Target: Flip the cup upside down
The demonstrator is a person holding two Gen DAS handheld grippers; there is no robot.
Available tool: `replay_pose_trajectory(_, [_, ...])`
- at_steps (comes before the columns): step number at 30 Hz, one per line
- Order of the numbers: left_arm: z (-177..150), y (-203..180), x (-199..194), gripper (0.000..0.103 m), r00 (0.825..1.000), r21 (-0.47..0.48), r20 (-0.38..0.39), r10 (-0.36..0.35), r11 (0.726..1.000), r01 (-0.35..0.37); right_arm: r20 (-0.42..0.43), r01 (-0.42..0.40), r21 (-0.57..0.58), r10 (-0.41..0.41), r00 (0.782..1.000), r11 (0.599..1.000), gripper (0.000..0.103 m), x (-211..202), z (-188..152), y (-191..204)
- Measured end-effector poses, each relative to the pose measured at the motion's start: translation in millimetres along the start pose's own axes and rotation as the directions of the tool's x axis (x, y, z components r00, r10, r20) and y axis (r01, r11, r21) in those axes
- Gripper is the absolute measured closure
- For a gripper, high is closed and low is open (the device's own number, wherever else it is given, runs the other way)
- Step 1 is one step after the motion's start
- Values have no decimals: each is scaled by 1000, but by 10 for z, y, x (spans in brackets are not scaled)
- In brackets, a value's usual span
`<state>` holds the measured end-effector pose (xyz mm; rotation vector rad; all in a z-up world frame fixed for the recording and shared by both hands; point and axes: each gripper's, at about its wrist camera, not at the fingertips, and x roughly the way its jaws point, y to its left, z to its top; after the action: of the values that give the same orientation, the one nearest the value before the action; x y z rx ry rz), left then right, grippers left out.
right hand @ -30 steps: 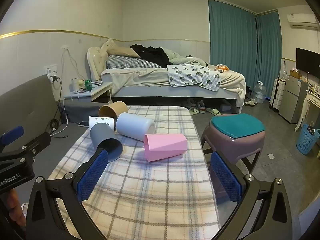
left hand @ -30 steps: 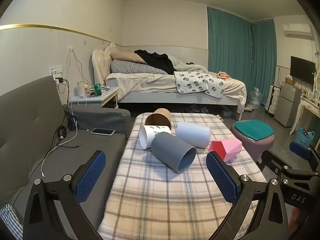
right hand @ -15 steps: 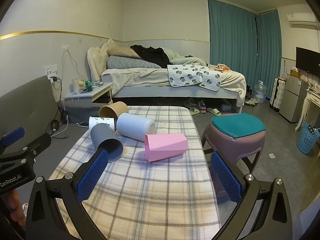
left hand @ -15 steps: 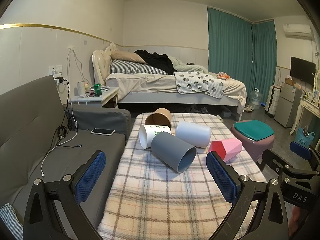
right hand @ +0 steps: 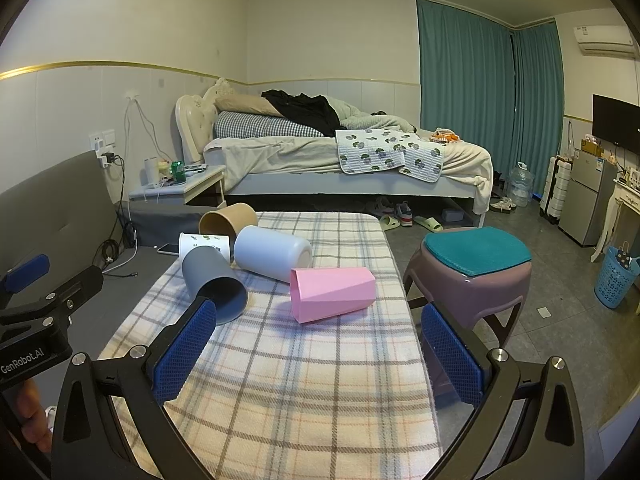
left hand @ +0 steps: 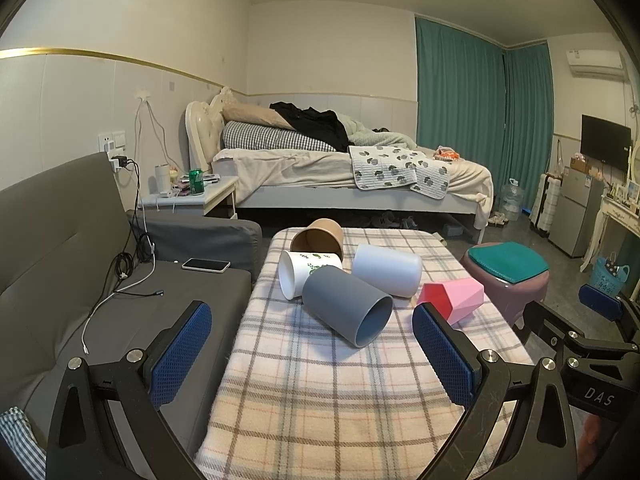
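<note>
Five cups are seen lying on the plaid worktop (right hand: 304, 380) — pink cup (right hand: 332, 289) nearest the spread-apart right gripper (right hand: 318, 350) — nothing gripped.

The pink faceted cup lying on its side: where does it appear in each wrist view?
Left wrist view: the pink faceted cup lies right of centre, partly behind the right finger of the left gripper.
Right wrist view: it lies near the centre, fully visible.
Shared landmark: the pale blue cylindrical cup lies just behind it to the left.
</note>
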<state>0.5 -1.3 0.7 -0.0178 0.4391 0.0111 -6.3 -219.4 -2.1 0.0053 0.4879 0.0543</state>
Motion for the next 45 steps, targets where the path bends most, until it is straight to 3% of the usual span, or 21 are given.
replay_pose_trajectory(45, [-8,-2,-3,0,1000,0,3,2,1000,-2,-1,-2,4,2,1000,1000,0,5,-10,11])
